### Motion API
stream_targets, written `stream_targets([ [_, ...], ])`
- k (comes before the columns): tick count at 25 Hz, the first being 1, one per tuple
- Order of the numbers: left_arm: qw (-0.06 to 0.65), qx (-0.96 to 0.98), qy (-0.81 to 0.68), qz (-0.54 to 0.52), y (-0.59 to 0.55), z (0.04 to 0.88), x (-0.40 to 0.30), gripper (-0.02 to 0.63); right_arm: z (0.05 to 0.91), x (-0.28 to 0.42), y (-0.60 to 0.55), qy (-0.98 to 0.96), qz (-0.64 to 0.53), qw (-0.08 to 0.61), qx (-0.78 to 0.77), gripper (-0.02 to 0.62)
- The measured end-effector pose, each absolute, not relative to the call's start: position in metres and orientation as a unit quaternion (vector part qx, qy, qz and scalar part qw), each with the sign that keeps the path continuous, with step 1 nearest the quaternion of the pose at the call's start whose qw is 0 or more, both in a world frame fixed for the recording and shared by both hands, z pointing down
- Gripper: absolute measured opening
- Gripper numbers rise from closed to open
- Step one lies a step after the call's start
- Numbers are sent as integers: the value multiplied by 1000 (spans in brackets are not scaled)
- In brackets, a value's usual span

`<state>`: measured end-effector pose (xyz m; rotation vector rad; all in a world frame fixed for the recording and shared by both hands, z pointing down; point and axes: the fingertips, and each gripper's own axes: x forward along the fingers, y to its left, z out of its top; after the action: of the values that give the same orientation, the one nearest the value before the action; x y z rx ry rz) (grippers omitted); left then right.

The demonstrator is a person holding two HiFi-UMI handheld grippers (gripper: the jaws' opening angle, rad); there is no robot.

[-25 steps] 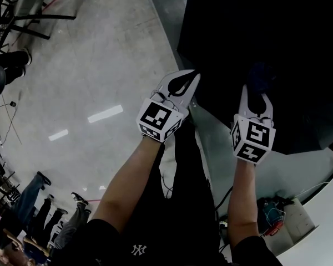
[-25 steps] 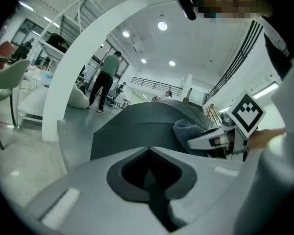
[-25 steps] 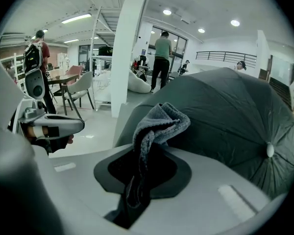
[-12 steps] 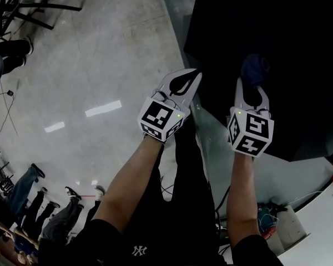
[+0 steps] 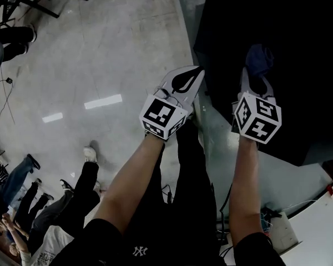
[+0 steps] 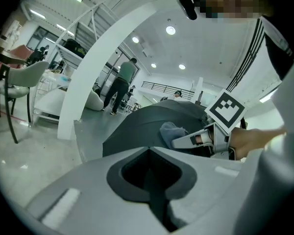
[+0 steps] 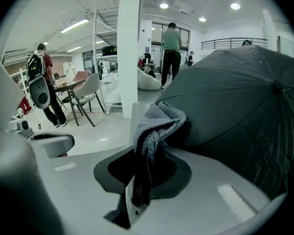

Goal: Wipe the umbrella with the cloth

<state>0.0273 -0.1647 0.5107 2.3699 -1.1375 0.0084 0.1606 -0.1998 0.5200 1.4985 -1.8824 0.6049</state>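
While the open black umbrella (image 5: 288, 49) is lying canopy-up and filling the upper right of the head view, the right gripper (image 5: 254, 76) is reaching further out over the fabric than it was a second ago. Back then its tips were only just crossing the near rim. The cloth (image 5: 259, 59), a bluish-grey wad, is now sitting well onto the canopy instead of at its edge, so I judge that a wiping stroke is under way rather than about to start. The right gripper's jaws are pinching tight on the cloth, which is bunching up above them and trailing down between them (its own view shows this plainly). The left gripper (image 5: 192, 76) is keeping its place just beside the canopy's near rim, with its jaws pressed together and nothing between them. Whether it is actually touching the fabric I cannot tell.

The umbrella is resting on a pale grey-green surface (image 5: 277, 176), and I cannot tell whether that is a low table or a platform. Around it a polished light floor (image 5: 100, 65) is reflecting the ceiling lights. A white column (image 7: 129, 48) is standing behind, with chairs (image 7: 85, 99) near it. Several people (image 7: 172, 43) are standing about the hall, well apart from the work.
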Motion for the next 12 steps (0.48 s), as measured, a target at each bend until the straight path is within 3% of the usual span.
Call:
stream_targets([
  [12, 243, 872, -426, -3, -178, 567, 6, 0, 611, 97, -215, -740, 245, 330, 533, 81],
])
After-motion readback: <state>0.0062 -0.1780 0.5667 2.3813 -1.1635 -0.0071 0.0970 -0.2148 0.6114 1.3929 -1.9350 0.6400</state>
